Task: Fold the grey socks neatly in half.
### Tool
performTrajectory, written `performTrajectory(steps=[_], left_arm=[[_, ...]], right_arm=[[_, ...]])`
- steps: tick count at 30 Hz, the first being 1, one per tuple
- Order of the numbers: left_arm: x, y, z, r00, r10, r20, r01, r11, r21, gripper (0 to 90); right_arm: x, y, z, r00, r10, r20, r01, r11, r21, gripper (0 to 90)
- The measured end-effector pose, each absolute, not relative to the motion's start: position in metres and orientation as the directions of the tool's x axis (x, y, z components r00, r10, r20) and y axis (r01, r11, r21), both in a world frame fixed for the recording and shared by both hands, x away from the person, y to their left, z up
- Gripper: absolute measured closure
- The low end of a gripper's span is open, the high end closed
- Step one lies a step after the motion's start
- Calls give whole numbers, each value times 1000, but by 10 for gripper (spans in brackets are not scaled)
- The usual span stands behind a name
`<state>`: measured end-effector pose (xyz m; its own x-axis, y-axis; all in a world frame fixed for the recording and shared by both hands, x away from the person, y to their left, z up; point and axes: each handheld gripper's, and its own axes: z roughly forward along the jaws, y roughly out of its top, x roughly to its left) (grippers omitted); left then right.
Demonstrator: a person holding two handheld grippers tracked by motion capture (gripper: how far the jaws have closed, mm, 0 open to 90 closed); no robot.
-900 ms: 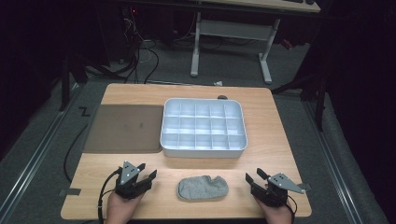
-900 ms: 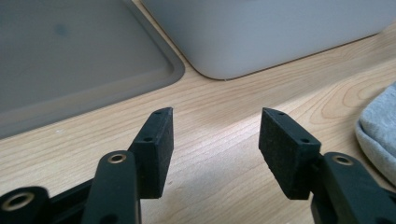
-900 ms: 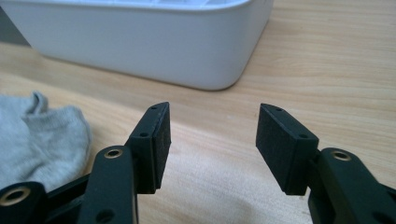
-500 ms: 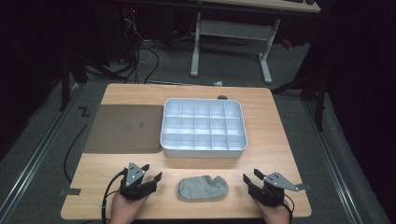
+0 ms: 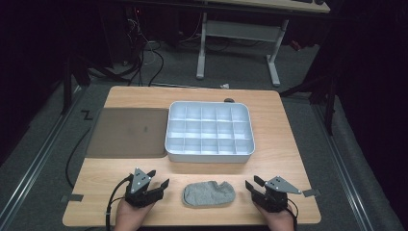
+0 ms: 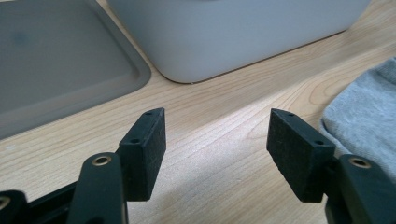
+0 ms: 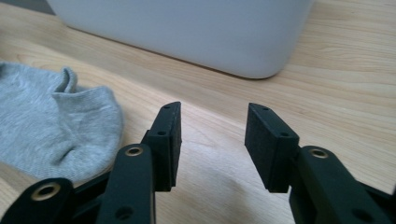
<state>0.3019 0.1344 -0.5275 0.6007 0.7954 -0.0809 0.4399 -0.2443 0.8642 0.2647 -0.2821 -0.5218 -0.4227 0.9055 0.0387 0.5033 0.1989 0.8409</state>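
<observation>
Grey sock [image 5: 210, 193] flat on table, between left gripper [image 5: 161, 186] and right gripper [image 5: 251, 184]

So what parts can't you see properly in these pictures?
- Sock: left gripper view, cut off by the right edge and one jaw.
- Divided bin: right gripper view, top cut off by the upper edge, so its compartments are hidden.
- Small dark thing behind the bin: high view, too small to tell.
- Hands: high view, cut off at the bottom edge.
</observation>
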Motion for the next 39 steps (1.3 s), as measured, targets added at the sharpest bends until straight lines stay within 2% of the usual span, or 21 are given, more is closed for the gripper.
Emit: performTrajectory(steps=[1,4,13,19,20,25,32,39], left_arm=[[302,134,-527,602,794,-87,440,-240,865,378],[301,133,-527,604,793,-81,439,-246,864,373],[298,122,-526,635,768,-88,433,-259,863,372],[294,113,-526,651,753,-100,438,-264,859,368],[293,109,-526,663,741,-112,444,-268,855,373],[287,94,-525,697,700,-156,467,-278,839,408],[281,76,-531,716,679,-160,488,-324,811,459],[280,70,-534,718,680,-147,494,-348,797,502]], right_arm=[[267,-279,-521,-419,907,47,514,195,835,515],[270,-278,-519,-430,901,54,523,200,828,514],[280,-257,-511,-440,898,9,527,250,812,419],[274,-246,-509,-483,876,-16,507,294,810,443],[269,-247,-507,-485,874,2,502,276,820,480],[261,-248,-504,-500,866,14,497,273,824,526],[256,-243,-513,-520,853,35,526,288,800,593],[258,-236,-520,-536,842,64,550,290,783,582]])
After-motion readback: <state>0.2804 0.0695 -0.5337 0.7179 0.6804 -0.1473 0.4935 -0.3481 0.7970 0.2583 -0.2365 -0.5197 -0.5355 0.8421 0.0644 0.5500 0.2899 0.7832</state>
